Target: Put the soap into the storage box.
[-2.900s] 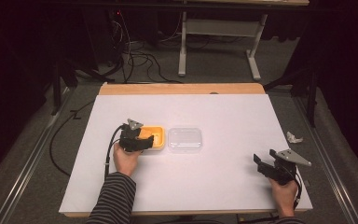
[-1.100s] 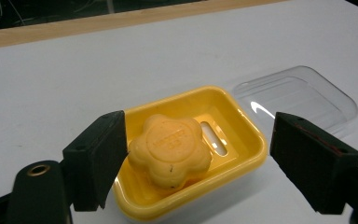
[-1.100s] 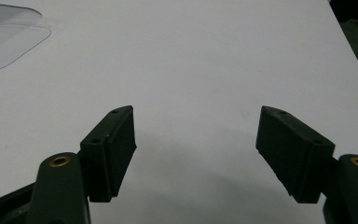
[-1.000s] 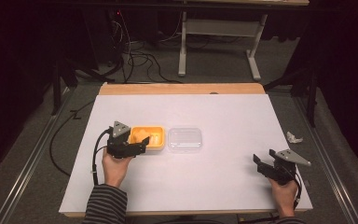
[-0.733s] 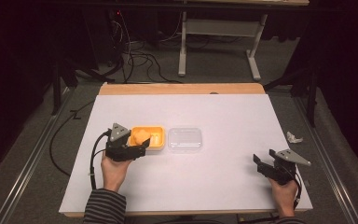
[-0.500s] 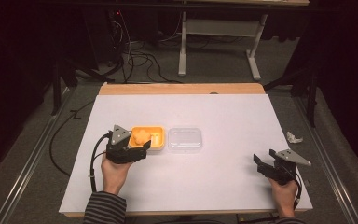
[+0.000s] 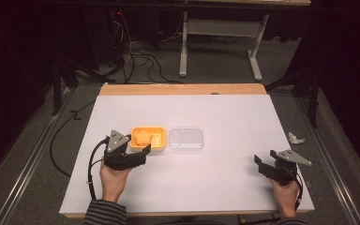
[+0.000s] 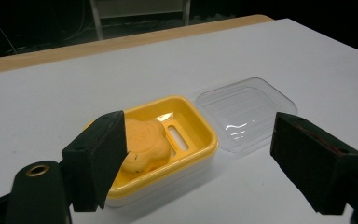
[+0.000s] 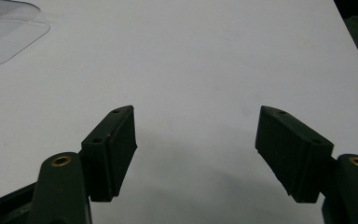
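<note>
An orange-yellow soap dish (image 7: 158, 142) (image 8: 200, 128) sits left of the table's middle with a flower-shaped orange soap (image 7: 142, 136) (image 8: 144, 140) in its left half. A clear plastic lid (image 7: 186, 139) (image 8: 244, 112) (image 9: 4, 23) lies flat right beside the dish. My left gripper (image 7: 139, 154) (image 8: 200, 163) hovers open just in front of the dish, its jaws spread wide with nothing between them. My right gripper (image 7: 258, 165) (image 9: 196, 140) rests open near the front right of the table, its jaws over bare white surface.
The white tabletop (image 7: 215, 112) has a wooden strip (image 7: 183, 89) along its far edge. A small crumpled white scrap (image 7: 296, 138) lies off the table's right edge. Cables (image 7: 136, 51) and a metal frame (image 7: 215, 33) stand on the floor beyond.
My left gripper has drawn back from the dish toward the front left and lowered slightly, still open. The right gripper has stayed put.
</note>
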Motion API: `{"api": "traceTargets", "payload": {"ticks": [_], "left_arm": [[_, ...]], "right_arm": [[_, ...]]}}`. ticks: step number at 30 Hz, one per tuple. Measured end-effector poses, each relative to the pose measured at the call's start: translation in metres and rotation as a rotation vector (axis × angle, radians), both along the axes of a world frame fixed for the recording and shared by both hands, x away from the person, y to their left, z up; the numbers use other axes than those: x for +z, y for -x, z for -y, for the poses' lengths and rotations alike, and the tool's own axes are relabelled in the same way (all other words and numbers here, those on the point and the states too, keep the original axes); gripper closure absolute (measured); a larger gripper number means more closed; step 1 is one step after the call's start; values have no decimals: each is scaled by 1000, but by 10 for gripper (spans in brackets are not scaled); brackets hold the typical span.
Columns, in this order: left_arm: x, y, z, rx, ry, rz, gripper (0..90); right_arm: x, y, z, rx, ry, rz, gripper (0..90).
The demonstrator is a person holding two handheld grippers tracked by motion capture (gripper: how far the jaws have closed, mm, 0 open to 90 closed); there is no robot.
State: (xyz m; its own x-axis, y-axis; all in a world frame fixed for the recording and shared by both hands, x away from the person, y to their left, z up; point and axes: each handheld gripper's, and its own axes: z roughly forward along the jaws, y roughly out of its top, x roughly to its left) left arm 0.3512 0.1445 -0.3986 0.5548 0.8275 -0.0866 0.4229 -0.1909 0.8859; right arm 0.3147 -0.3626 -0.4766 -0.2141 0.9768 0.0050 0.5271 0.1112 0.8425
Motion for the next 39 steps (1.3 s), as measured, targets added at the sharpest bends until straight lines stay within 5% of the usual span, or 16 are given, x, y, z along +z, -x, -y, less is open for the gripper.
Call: {"api": "traceTargets", "payload": {"ticks": [13, 39], "left_arm": [[-11, 17, 2, -44, 13, -28, 189], [-24, 20, 20, -91, 5, -54, 188]], "right_arm": [[0, 1, 1, -10, -4, 6, 290], [0, 1, 1, -11, -7, 12, 290]]}}
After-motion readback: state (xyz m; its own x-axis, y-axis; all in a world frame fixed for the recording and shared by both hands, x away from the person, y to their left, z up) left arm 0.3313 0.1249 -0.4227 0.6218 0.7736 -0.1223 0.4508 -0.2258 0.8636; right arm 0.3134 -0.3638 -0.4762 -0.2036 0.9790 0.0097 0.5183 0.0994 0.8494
